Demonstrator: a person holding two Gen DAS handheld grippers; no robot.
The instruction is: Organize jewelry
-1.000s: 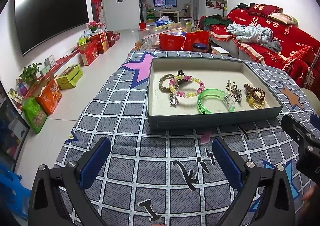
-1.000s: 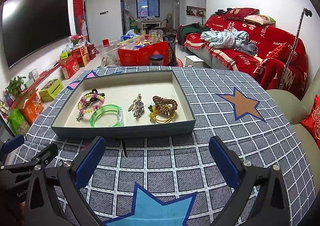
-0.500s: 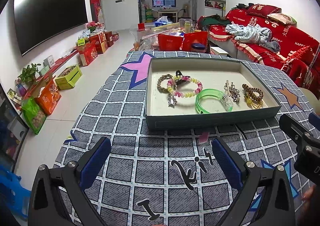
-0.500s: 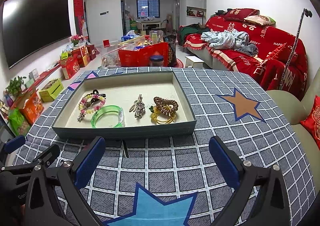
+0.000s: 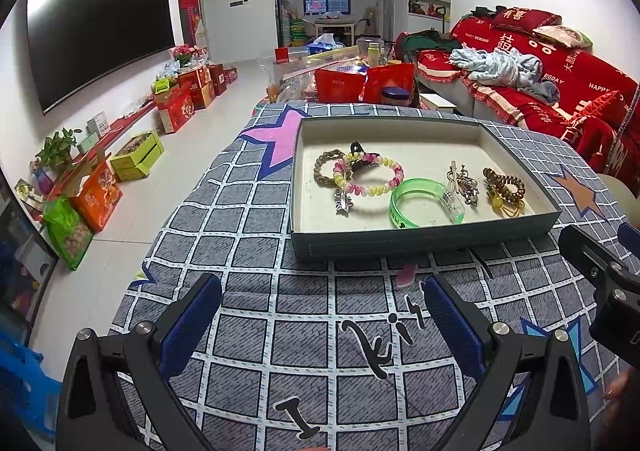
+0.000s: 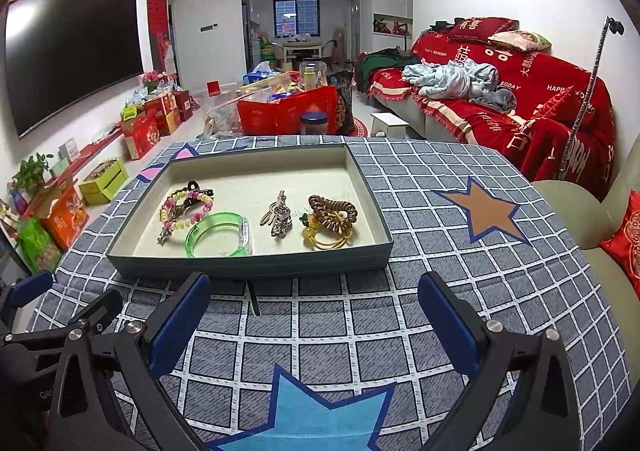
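Observation:
A shallow grey tray (image 5: 420,241) (image 6: 248,265) sits on the checked tablecloth. Inside lie a pink-and-yellow bead bracelet (image 5: 384,181) (image 6: 182,209), a green translucent bangle (image 5: 426,203) (image 6: 218,233), a silver clip (image 5: 464,183) (image 6: 280,215), a brown coil hair tie on yellow loops (image 5: 504,187) (image 6: 332,221) and a brown bracelet (image 5: 324,167). My left gripper (image 5: 320,315) hangs open in front of the tray's near wall, with nothing in it. My right gripper (image 6: 314,311) is open and empty too, just short of the tray. A black hairpin (image 6: 253,297) (image 5: 480,265) lies on the cloth by the tray.
A small pink item (image 5: 407,274) lies on the cloth under the tray's front wall. The table drops off at its left edge to the floor with boxes (image 5: 136,155). A red sofa (image 6: 520,103) stands right. The other gripper's body (image 5: 600,283) shows at the left view's right side.
Both views have crept very slightly; the tray sits a touch lower and nearer in the left wrist view. Nothing was picked up or let go.

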